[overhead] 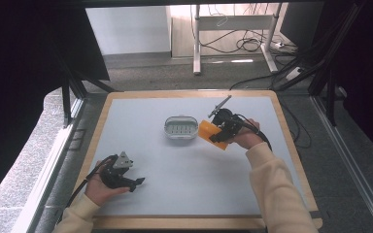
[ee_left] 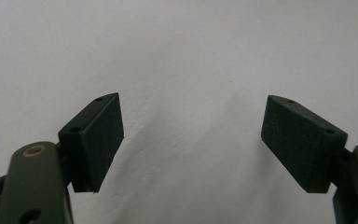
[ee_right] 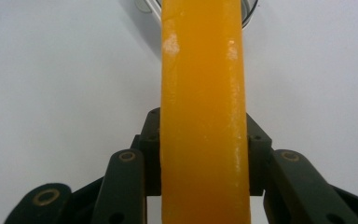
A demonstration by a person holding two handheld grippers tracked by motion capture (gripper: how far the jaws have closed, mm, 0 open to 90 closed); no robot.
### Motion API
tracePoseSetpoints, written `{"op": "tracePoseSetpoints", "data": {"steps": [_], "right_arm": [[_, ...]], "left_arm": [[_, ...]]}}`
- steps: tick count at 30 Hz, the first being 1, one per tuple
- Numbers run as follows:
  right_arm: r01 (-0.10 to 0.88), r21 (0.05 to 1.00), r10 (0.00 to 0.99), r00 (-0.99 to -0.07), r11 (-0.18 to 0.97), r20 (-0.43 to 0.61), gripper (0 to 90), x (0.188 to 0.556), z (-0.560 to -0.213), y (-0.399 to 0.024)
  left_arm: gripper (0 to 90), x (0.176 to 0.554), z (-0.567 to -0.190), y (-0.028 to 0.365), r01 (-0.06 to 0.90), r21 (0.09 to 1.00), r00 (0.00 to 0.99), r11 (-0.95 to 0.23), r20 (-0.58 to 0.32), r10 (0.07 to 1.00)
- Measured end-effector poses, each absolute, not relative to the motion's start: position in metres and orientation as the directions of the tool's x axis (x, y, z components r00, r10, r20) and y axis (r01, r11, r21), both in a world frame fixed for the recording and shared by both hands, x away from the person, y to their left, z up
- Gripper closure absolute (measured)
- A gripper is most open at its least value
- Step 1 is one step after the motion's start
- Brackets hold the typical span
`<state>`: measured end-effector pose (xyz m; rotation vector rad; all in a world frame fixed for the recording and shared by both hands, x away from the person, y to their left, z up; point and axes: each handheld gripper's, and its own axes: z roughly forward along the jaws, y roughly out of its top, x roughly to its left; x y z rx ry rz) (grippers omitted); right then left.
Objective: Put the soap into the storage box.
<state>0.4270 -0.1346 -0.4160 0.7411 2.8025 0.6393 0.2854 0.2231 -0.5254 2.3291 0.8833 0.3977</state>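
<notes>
Orange block (ee_right: 204, 116) sits clamped in your right gripper (overhead: 220, 131), just beside the clear container (overhead: 180, 127); your left gripper (ee_left: 191, 140) gapes, holding nothing.

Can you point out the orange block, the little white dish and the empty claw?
flat orange block (overhead: 207, 130): high view, its broad face.
small white oval dish (overhead: 180, 135): high view, its near rim.
left gripper (ee_left: 193, 140): left gripper view, midway between its fingertips.

High view overhead; tool views close, sharing table (overhead: 175, 165), apparently.
</notes>
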Motion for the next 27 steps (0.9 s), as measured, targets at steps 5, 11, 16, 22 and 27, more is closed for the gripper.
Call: {"op": "tracePoseSetpoints", "data": {"steps": [5, 11, 16, 22, 27], "right_arm": [[0.426, 0.459, 0.507, -0.860, 0.780, -0.063, 61.6, 0.431, -0.412, -0.131], [0.416, 0.463, 0.500, -0.863, 0.782, -0.070, 61.6, 0.436, -0.410, -0.126], [0.411, 0.463, 0.496, -0.865, 0.785, -0.073, 61.7, 0.441, -0.411, -0.121], [0.408, 0.465, 0.490, -0.869, 0.786, -0.065, 61.6, 0.448, -0.410, -0.115], [0.388, 0.461, 0.473, -0.877, 0.798, -0.080, 61.7, 0.451, -0.409, -0.110]], "left_arm": [[21.0, 0.285, -0.525, 0.223, 0.494, 0.636, 0.733, -0.593, 0.061, 0.677], [20.9, 0.285, -0.526, 0.223, 0.494, 0.635, 0.734, -0.594, 0.061, 0.676], [20.9, 0.286, -0.525, 0.224, 0.495, 0.635, 0.733, -0.593, 0.061, 0.677], [20.9, 0.285, -0.526, 0.223, 0.494, 0.632, 0.736, -0.597, 0.061, 0.674], [20.9, 0.286, -0.526, 0.224, 0.495, 0.630, 0.737, -0.599, 0.060, 0.673]]}}
